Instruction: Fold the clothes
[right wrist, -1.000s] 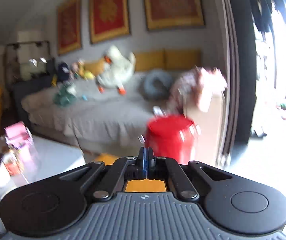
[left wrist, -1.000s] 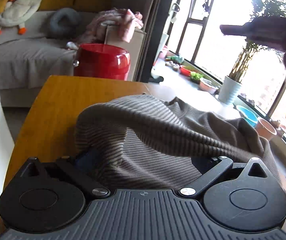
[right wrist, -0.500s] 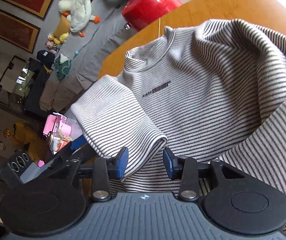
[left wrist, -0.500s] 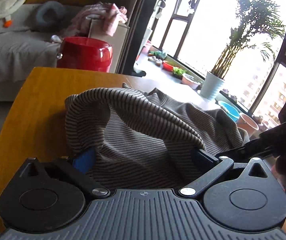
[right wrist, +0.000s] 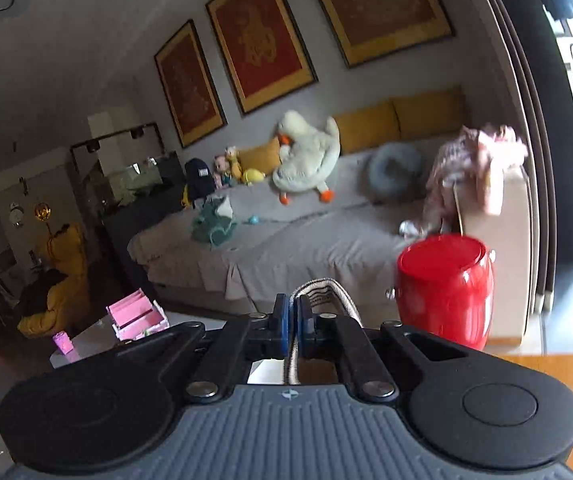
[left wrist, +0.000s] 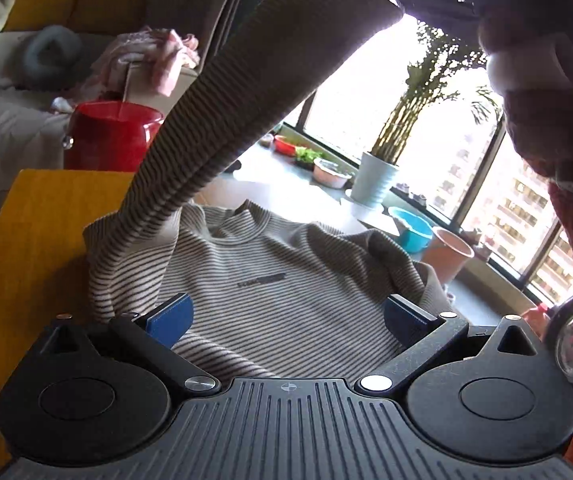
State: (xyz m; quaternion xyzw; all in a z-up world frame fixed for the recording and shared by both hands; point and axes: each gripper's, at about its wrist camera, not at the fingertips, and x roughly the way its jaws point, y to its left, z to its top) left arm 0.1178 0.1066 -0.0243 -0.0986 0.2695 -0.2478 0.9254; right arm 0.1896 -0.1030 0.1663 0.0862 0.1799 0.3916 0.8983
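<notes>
Lifted now: ribbed striped sleeve (left wrist: 246,92) pinched in right hand-held gripper (right wrist: 293,320); left hand-held gripper (left wrist: 286,316) spread wide over sweater (left wrist: 282,280)

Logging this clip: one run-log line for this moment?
right gripper: shut on sleeve, lifted | left gripper: open over striped sweater | table

One striped sweater (left wrist: 286,280) on the surface (left wrist: 26,240). Two claws: left (left wrist: 286,316), right (right wrist: 293,316). One red bucket (right wrist: 444,288). Three framed pictures (right wrist: 258,36) on far wall. One plush duck (right wrist: 306,160). Two yellow cushions (right wrist: 398,120).
</notes>
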